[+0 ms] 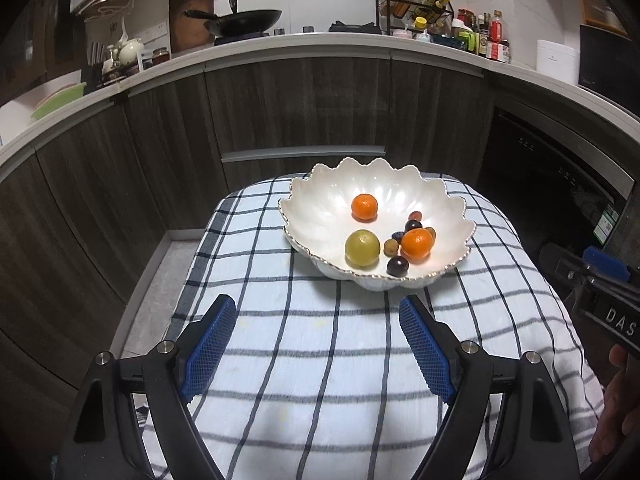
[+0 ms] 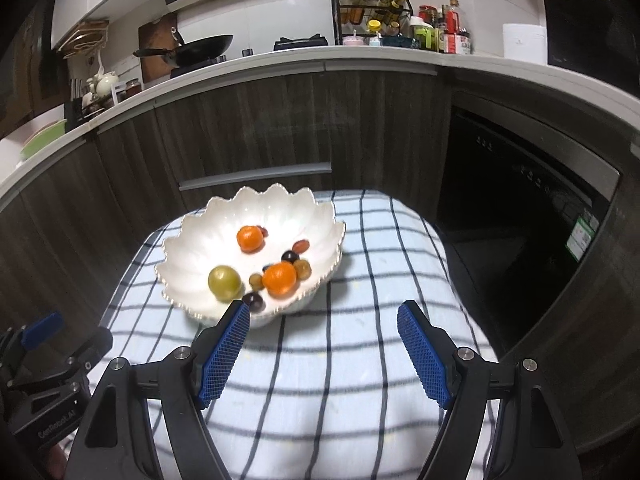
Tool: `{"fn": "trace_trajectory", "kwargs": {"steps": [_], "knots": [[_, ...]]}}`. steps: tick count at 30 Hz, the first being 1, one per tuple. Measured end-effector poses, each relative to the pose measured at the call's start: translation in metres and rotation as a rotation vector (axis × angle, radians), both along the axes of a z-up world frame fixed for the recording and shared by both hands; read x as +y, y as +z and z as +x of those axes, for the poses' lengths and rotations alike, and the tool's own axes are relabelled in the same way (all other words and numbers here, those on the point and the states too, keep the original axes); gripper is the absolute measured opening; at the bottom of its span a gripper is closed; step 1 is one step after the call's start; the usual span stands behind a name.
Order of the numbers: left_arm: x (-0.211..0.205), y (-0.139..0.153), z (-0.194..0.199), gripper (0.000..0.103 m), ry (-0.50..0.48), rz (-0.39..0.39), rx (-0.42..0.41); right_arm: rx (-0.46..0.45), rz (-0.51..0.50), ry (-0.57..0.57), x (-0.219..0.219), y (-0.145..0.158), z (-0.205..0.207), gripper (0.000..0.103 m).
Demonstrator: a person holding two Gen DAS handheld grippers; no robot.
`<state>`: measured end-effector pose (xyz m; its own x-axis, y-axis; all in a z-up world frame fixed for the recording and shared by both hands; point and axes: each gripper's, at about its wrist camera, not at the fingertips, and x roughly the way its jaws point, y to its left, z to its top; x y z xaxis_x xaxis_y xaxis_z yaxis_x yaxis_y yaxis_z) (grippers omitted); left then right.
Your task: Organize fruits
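Both grippers tilt downward toward the scalloped white bowl (image 1: 320, 200) on the checked cloth (image 1: 304, 340), short of its near rim. The left gripper (image 1: 318, 312) and the right gripper (image 2: 324, 316) stand spread and empty. Inside the bowl lie two oranges (image 1: 417, 243), a green fruit (image 1: 362, 248) and several small dark fruits (image 1: 397, 267).

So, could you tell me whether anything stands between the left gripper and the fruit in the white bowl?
Nothing visible does: only bare checked cloth lies between the open left gripper and the white bowl, though its raised near rim fronts the green fruit.

black wok (image 1: 244, 22) and spice rack (image 1: 416, 6) on counter (image 1: 280, 46)
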<state>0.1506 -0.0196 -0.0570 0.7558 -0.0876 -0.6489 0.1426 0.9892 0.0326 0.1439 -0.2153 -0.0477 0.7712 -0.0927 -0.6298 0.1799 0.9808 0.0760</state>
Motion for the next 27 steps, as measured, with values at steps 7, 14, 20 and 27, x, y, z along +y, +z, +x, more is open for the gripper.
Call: {"fn": "trace_trajectory", "kwargs": {"steps": [7,14,20,27], "knots": [[0.006,-0.007,-0.033,0.084,0.015,-0.012,0.003,0.010,0.002,0.015,0.003,-0.008,-0.031,0.077],[0.011,-0.001,-0.054,0.085,0.028,-0.012,-0.028,-0.001,-0.011,0.054,0.013,-0.005,-0.054,0.077],[0.012,0.001,-0.069,0.085,0.009,-0.006,-0.029,-0.009,-0.003,0.067,0.016,-0.002,-0.074,0.077],[0.013,0.012,-0.088,0.087,0.000,0.003,-0.084,-0.027,-0.016,0.059,0.016,0.005,-0.092,0.077]]}}
